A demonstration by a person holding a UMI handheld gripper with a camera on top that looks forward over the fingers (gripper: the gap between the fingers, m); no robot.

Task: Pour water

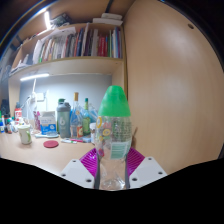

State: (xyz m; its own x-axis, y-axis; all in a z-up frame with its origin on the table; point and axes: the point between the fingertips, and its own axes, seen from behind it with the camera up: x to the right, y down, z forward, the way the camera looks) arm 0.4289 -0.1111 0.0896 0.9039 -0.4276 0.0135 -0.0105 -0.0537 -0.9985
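A clear plastic bottle (113,140) with a green cap stands upright between my gripper's (113,168) fingers, lifted clear of the desk. Both magenta pads (92,160) press against its sides, so the gripper is shut on it. The bottle's base shows between the fingertips. No cup or other vessel for the water shows near it.
A desk (30,150) runs along the left with several bottles (78,117), a white box (48,122) and a red coaster (51,144). A bookshelf (75,45) hangs above. A tall wooden panel (170,80) stands to the right.
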